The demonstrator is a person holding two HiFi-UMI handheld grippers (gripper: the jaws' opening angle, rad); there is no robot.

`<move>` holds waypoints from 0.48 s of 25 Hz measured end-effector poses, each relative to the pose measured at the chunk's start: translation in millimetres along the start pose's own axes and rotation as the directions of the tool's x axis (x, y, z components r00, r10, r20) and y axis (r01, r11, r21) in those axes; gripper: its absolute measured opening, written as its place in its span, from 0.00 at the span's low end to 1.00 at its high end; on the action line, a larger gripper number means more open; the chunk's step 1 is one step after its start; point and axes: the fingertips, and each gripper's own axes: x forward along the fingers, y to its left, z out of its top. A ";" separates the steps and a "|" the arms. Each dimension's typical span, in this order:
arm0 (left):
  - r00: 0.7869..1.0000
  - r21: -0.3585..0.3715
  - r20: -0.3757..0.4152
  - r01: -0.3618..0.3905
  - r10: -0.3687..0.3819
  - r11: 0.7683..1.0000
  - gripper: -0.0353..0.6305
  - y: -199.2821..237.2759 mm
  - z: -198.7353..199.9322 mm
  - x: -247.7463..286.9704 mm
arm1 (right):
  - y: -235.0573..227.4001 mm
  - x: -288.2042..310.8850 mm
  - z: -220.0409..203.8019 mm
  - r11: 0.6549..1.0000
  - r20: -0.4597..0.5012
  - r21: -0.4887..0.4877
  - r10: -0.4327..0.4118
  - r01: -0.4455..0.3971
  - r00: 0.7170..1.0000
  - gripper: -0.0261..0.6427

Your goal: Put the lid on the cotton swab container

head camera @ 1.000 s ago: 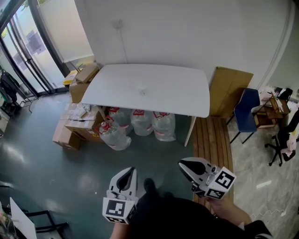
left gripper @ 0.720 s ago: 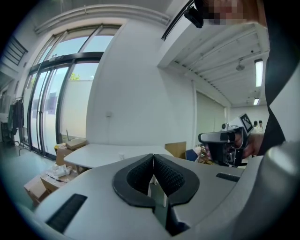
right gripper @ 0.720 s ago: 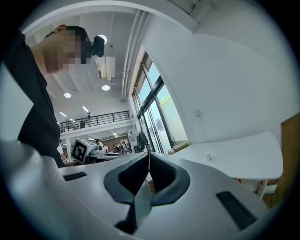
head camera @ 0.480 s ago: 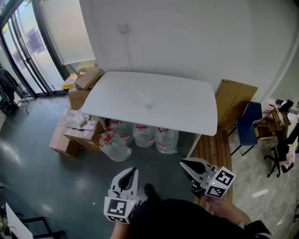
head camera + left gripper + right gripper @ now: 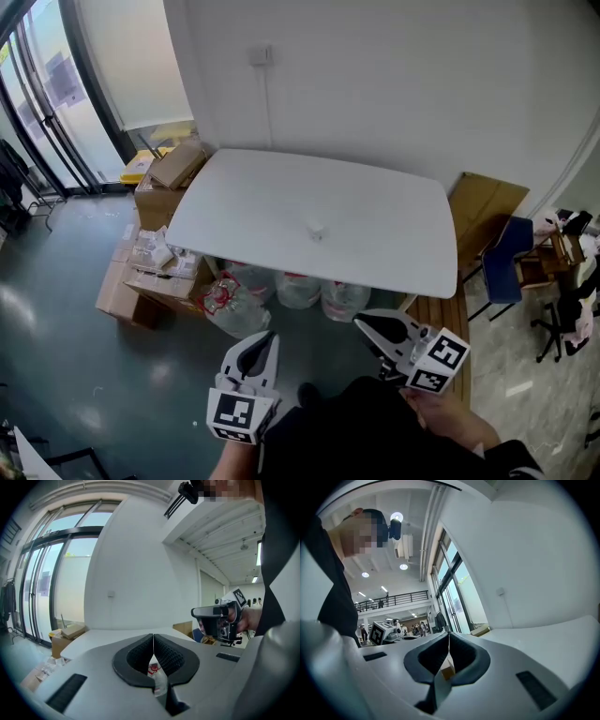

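A small pale object (image 5: 316,228), probably the cotton swab container, sits near the middle of the white table (image 5: 244,202); it is too small to make out a lid. My left gripper (image 5: 266,337) is held low in front of me, well short of the table, jaws shut and empty. My right gripper (image 5: 360,323) is beside it, also shut with nothing in it. In the left gripper view the jaws (image 5: 153,639) meet in a thin line, and the right gripper (image 5: 220,619) shows off to the right. The right gripper view shows its jaws (image 5: 449,639) closed.
Several large water jugs (image 5: 298,289) stand under the table. Cardboard boxes (image 5: 150,272) are stacked at its left end. A blue chair (image 5: 506,264), a cardboard sheet (image 5: 487,208) and wooden slats (image 5: 441,309) lie to the right. Glass doors (image 5: 37,112) line the left wall.
The table has come nearer and lower in the head view as I step toward it. Both grippers keep their place in front of me and stay shut.
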 end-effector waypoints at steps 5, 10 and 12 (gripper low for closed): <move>1.000 0.015 0.006 0.018 -0.018 1.000 0.07 27.1 4.9 25.1 | -32.1 24.4 -0.9 0.999 -0.006 0.023 -0.032 0.032 0.999 0.06; 1.000 -0.010 0.000 0.031 -0.031 0.999 0.07 42.6 4.4 66.6 | -69.5 49.4 1.7 0.999 -0.018 0.032 -0.017 0.018 1.000 0.06; 1.000 -0.008 -0.003 0.029 -0.029 1.000 0.07 49.4 5.8 86.0 | -88.7 61.1 5.1 0.999 -0.021 0.032 -0.004 0.005 1.000 0.06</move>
